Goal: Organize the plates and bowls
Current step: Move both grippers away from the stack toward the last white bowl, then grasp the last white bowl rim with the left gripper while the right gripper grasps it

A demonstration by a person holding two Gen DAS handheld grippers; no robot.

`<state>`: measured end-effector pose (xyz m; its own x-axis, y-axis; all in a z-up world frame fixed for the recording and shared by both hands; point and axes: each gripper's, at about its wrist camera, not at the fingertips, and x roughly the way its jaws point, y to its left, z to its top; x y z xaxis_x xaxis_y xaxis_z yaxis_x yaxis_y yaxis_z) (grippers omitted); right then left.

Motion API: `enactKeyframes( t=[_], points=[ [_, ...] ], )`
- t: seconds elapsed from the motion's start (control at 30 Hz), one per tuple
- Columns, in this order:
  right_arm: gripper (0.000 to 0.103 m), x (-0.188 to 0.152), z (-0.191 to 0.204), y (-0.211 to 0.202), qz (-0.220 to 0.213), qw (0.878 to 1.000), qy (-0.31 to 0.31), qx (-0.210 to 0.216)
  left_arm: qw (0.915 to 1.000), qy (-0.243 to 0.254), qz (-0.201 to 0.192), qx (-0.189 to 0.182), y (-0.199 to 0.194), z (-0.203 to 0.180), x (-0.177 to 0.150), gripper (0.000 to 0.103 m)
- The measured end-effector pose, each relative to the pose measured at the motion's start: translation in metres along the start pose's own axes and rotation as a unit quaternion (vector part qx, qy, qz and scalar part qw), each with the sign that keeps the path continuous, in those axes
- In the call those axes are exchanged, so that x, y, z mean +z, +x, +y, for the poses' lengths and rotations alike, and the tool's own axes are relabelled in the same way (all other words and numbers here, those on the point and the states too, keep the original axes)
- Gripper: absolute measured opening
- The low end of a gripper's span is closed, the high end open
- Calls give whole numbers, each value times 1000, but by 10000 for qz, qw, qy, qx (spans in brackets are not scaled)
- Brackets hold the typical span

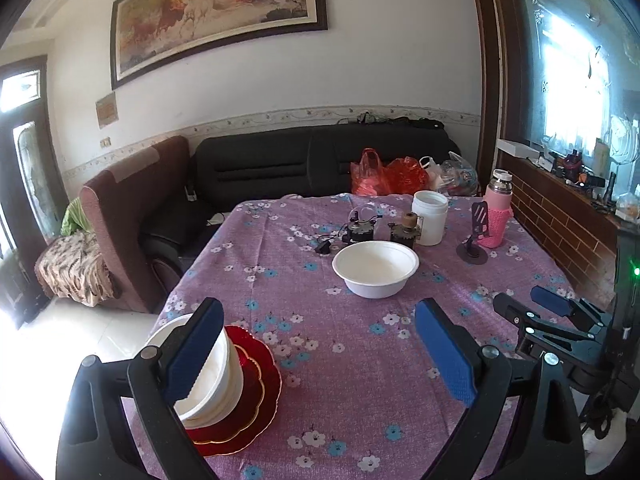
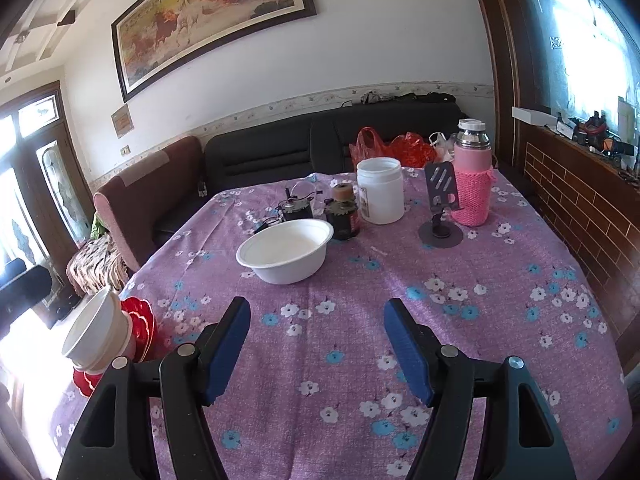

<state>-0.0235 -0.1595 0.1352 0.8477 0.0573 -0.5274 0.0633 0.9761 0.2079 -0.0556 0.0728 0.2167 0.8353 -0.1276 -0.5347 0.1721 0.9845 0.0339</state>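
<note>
A lone white bowl [image 1: 376,268] [image 2: 286,250] stands upright mid-table on the purple flowered cloth [image 1: 352,380]. At the table's near left edge, a stack of white bowls [image 1: 216,380] [image 2: 96,332] rests on red gold-rimmed plates [image 1: 260,396] [image 2: 140,320]. My left gripper [image 1: 320,344] is open over bare cloth; its left finger [image 1: 196,344] crosses in front of the bowl stack, with nothing between the pads. Short of the lone bowl, my right gripper [image 2: 318,344] is open and empty. It also shows at the right edge of the left wrist view, right gripper [image 1: 524,304].
Behind the lone bowl stand two small dark motors [image 2: 340,216], a white jar [image 1: 430,216] [image 2: 380,190], a phone stand [image 2: 440,204] and a pink-sleeved flask [image 1: 498,208] [image 2: 474,176]. Sofas [image 1: 280,168] lie beyond the table. A brick ledge [image 2: 580,208] runs along the right.
</note>
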Motion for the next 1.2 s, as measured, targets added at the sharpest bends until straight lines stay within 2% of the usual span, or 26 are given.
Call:
enactKeyframes(
  t=[0.07, 0.27, 0.47, 0.53, 0.7, 0.83, 1.0, 1.2],
  points=[
    [77, 9, -5, 0, -43, 10000, -3, -65, 9995, -133, 202, -225, 12, 8, 16, 96],
    [78, 37, -24, 18, -12, 9996, 263, -72, 9929, -550, 792, -699, 67, 21, 48, 96],
    [78, 57, -34, 65, 368, 9964, 740, 164, 9860, -763, 1248, -806, 142, 18, 58, 96],
    [78, 59, -36, 87, 575, 9942, 866, 269, 9819, -887, 1448, -843, 168, 19, 56, 96],
    [78, 58, -39, 140, 1031, 9872, 1138, 442, 9636, -1439, 2013, -1018, 230, 30, 43, 95],
    [78, 55, -41, 177, 1298, 9815, 1302, 538, 9539, -1724, 2191, -1115, 264, 35, 39, 87],
    [78, 55, -41, 216, 1489, 9760, 1466, 619, 9452, -1866, 2393, -1204, 301, 32, 35, 69],
    [75, 55, -42, 249, 1596, 9710, 1662, 642, 9368, -2101, 2498, -1262, 337, 32, 29, 68]
  ],
)
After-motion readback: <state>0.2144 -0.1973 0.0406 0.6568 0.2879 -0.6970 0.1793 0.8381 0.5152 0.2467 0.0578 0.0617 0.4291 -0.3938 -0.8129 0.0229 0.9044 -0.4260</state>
